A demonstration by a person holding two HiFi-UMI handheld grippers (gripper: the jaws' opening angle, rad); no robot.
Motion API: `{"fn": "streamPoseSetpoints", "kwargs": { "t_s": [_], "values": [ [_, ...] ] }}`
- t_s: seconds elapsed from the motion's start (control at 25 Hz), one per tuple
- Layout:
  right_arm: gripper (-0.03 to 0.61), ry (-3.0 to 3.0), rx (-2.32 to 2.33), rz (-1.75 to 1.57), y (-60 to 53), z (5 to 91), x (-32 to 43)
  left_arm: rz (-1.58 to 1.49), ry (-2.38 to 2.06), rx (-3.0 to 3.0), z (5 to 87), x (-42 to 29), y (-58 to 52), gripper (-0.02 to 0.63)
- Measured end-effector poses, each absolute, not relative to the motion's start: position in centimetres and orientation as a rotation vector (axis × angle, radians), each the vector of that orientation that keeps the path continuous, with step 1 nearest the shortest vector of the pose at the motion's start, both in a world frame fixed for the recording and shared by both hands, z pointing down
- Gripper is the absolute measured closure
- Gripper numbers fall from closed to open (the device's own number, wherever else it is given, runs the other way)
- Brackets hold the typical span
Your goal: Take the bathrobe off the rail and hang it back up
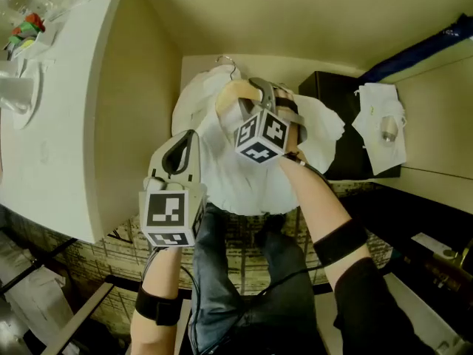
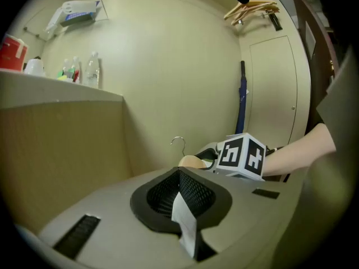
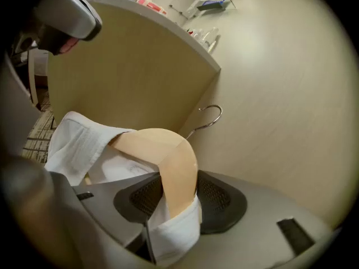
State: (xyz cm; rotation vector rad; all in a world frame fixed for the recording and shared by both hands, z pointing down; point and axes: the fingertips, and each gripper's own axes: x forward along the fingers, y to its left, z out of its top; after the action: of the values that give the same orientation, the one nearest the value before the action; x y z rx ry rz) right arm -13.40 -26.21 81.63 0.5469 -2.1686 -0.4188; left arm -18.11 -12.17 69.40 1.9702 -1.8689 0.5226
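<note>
Right claw [image 3: 179,198] grips hanger [image 3: 162,150] under bathrobe [image 3: 78,144]; hook [image 3: 208,116] pokes ahead of it. Left claw [image 2: 182,200] closed, pinching bathrobe edge.

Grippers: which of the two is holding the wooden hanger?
The right gripper: its jaws clamp the hanger that carries the bathrobe. The left gripper is shut and does not touch the hanger.

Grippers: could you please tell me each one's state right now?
Left gripper: shut, pinching a white strip.
Right gripper: closed on the wooden hanger carrying the bathrobe.
</note>
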Motion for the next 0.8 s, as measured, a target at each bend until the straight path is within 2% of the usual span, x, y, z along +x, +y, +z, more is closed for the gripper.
{"fn": "streamPoseSetpoints", "kwargs": {
  "t_s": [0.36, 0.64, 0.8],
  "values": [
    [0.374, -2.137, 0.5, -0.348, -28.7, 90.6, -15.8, 0.584, -1.881, 1.928, 77.4, -21.3, -11.3, 0.613],
    [0.364, -1.993, 0.386, -0.404, -29.3, 96.6, -16.7, 0.52, -1.855, 1.854, 78.9, -21.6, -12.3, 0.613],
    [0.341, -1.977, 0.374, -0.431, -29.4, 96.6, -16.9, 0.526, -1.842, 1.847, 79.6, -21.8, -12.0, 0.613]
  ]
}}
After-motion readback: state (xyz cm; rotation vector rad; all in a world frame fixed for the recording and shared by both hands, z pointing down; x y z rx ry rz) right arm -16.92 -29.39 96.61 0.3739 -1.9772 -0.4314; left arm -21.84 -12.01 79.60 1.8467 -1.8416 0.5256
